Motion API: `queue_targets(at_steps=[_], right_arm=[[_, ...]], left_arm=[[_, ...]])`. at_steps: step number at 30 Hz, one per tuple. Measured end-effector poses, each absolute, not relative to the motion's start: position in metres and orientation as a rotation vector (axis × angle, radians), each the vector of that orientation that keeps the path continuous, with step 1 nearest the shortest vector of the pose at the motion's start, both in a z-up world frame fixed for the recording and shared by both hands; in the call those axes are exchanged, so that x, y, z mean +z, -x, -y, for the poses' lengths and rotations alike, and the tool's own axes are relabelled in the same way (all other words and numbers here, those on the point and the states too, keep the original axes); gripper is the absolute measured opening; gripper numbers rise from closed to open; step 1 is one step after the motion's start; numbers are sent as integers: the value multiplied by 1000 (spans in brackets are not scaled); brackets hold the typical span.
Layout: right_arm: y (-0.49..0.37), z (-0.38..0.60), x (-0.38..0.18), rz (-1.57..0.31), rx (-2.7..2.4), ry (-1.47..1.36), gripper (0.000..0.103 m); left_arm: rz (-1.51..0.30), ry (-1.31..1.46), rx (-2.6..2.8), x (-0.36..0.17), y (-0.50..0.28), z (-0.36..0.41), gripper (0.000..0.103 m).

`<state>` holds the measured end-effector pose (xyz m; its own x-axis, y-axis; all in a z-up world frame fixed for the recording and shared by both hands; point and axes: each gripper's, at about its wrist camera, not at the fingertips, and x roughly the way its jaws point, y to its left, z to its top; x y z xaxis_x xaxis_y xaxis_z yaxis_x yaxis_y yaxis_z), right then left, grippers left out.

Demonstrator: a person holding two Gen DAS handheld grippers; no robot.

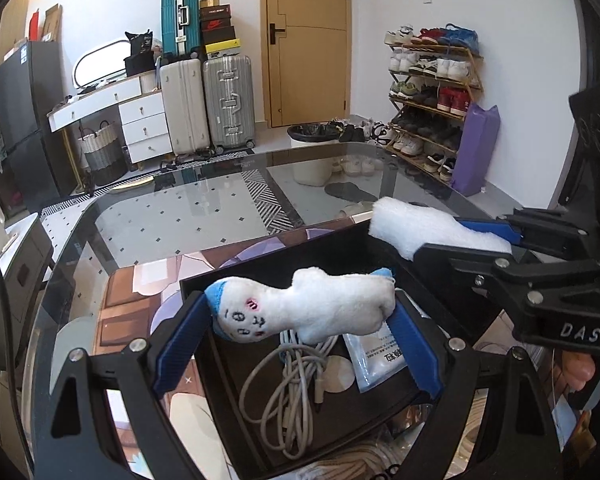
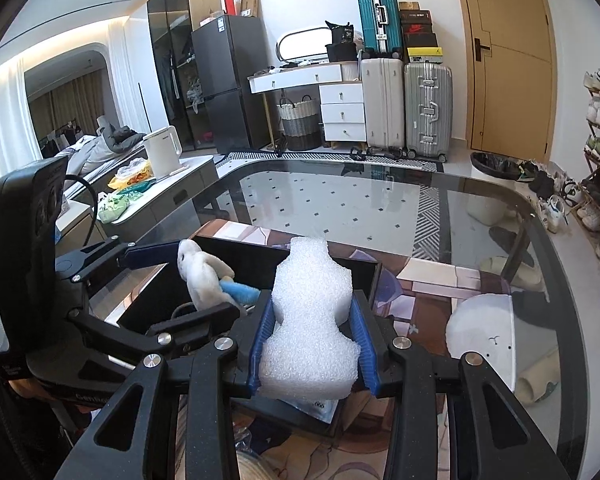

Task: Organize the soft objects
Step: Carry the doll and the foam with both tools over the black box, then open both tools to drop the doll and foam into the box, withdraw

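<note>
Both carries are mid-step: the left gripper (image 1: 300, 320) clamps the plush toy (image 1: 304, 312) and the right gripper (image 2: 314, 344) clamps the foam piece (image 2: 312, 320) over the black tray (image 1: 228, 276), so lowering and opening the jaws likely follows.

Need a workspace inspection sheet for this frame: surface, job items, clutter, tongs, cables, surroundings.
Surface: glass table with a patterned mat and a black tray on it.
Job's things: white plush toy with blue ends, held over the tray; white foam piece, also held above the tray.
Clutter: foil packet and a round pale disc in the tray.
Tongs: left tongs shut on the plush toy; right tongs shut on the foam piece.
Cables: coiled grey cable lying in the tray.
Surroundings: suitcases, shoe rack, wooden door, bin, white kettle.
</note>
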<state>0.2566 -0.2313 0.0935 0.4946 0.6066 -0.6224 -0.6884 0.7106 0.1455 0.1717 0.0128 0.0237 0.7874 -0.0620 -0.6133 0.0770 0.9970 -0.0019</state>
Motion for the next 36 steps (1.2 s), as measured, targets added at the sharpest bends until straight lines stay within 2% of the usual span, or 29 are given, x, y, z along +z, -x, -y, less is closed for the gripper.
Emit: queue_targets(at_steps=[3, 7, 8, 12, 13, 14, 19, 36], right_arm=[[-260, 227, 91, -701, 800, 126, 39], [-263, 231, 93, -686, 813, 94, 54], [-263, 233, 93, -687, 810, 82, 62], [-260, 246, 97, -681, 779, 71, 73], [-257, 250, 99, -676, 770, 69, 85], [-254, 254, 101, -666, 759, 67, 90], [-237, 265, 105, -655, 765, 90, 102], [-182, 280, 85, -706, 787, 186, 102]], left_arm=[[-661, -13, -97, 24, -172, -15, 90], [-659, -5, -119, 25, -170, -16, 92], [-660, 1, -126, 25, -170, -16, 94], [-662, 18, -145, 27, -167, -14, 103], [-661, 16, -140, 28, -166, -14, 103], [-662, 12, -131, 29, -165, -13, 103], [-656, 29, -110, 32, -154, -15, 103], [-684, 115, -23, 29, -101, -30, 103]])
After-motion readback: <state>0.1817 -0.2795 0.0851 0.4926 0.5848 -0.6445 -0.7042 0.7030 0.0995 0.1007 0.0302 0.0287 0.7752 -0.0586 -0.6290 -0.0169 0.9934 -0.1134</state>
